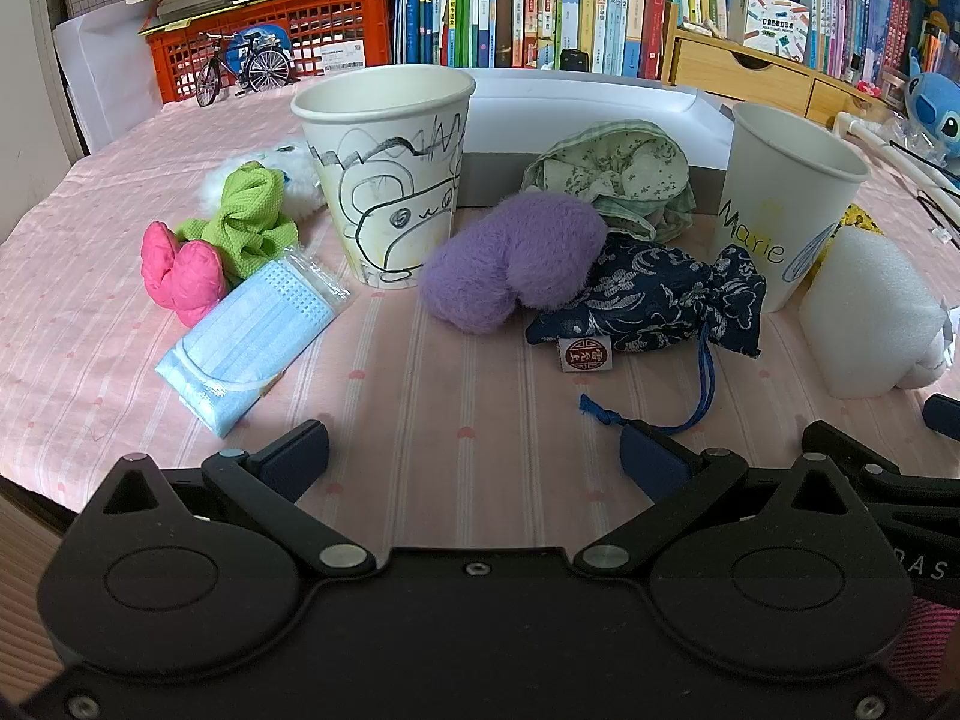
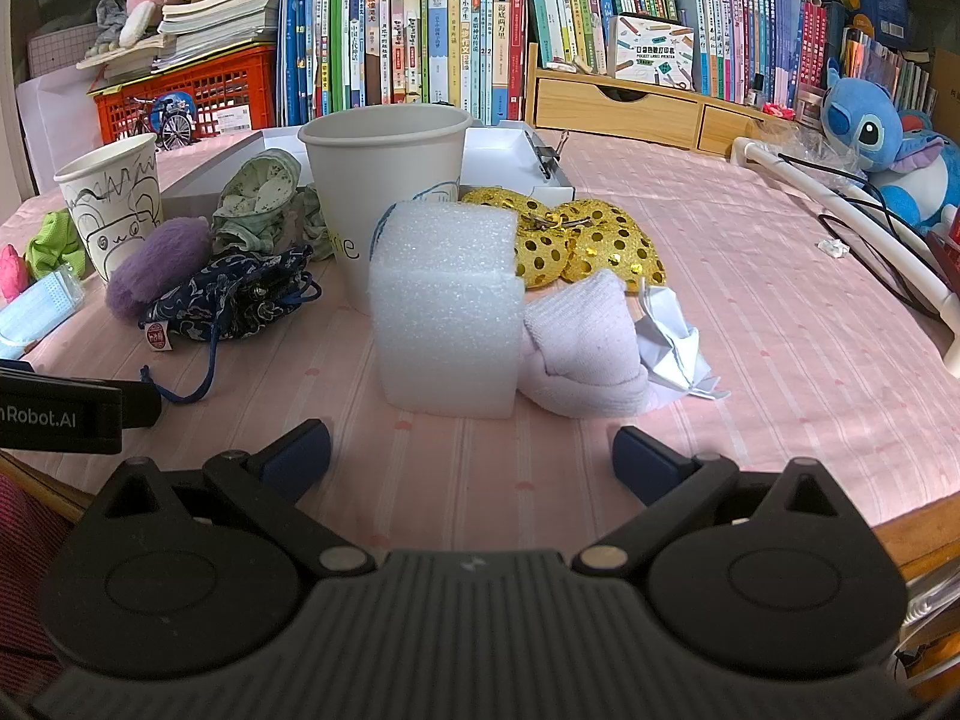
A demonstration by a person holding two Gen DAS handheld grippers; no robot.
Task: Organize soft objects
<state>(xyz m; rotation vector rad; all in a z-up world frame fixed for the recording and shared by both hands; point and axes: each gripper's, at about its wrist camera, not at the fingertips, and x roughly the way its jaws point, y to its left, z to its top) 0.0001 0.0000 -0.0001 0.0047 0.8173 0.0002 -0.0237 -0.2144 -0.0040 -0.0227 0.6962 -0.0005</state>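
Counter (image 1: 420, 396), pink-striped cloth: two white paper cups (image 1: 387, 174) (image 1: 786, 204) | between them one fuzzy purple pouch (image 1: 510, 267), one navy floral drawstring bag (image 1: 654, 306) | left gripper (image 1: 474, 456), right gripper (image 2: 471, 453): both spread wide, empty.

— What slips out of sight on the pink-clothed table?

— In the left view, a white furry toy (image 1: 282, 171) sits mostly hidden behind the green cloth (image 1: 249, 219) and the scribbled cup (image 1: 384, 177). The white foam block (image 1: 870, 318) runs off the right side.

— And from the right?

— The foam block (image 2: 447, 312) covers most of the lettering on the cup behind it (image 2: 384, 180). The face masks (image 2: 39, 309) and the pink cushion (image 2: 12, 273) are cut by the left edge. The book spines' print is too small to read.
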